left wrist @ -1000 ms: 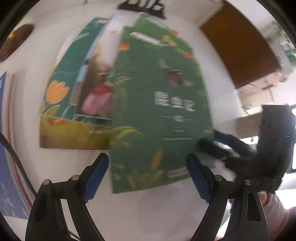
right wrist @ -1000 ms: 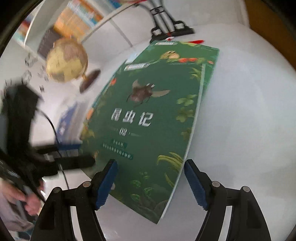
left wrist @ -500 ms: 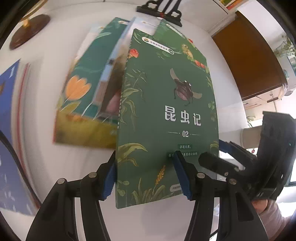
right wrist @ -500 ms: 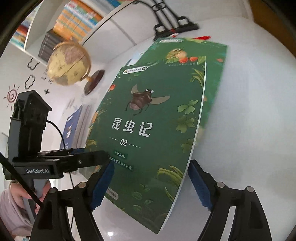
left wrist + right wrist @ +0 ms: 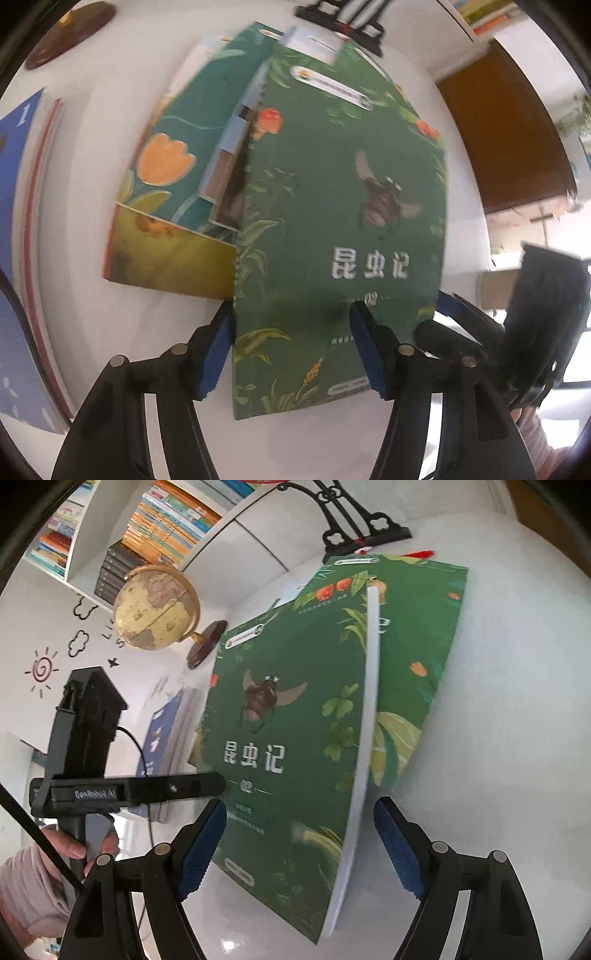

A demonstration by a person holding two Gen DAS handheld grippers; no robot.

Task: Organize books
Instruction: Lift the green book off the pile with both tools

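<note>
A green book with a beetle on its cover (image 5: 332,184) (image 5: 295,720) lies tilted on a pile, its spine edge raised off a tulip-cover book (image 5: 166,184). My left gripper (image 5: 291,350) has the book's lower left part between its jaws, which are opening a little. One pad sits at the spine and the other on the cover. In the right wrist view, one of its fingers (image 5: 166,788) reaches the book's left edge. My right gripper (image 5: 301,849) (image 5: 436,317) stands wide around the near edge, with a gap between its right pad and the white page edge.
Another green book (image 5: 417,646) lies under the beetle book on the white table (image 5: 517,738). A blue book (image 5: 14,258) (image 5: 159,738) lies at the left. Behind stand a globe (image 5: 155,607), a black stand (image 5: 362,531) and a bookshelf (image 5: 166,520). A person's hand (image 5: 74,845) holds the left gripper.
My left gripper narrowed around the beetle book's lower left part. The book then tilted, its spine edge rising off the pile. My right gripper stayed wide at the near edge.
</note>
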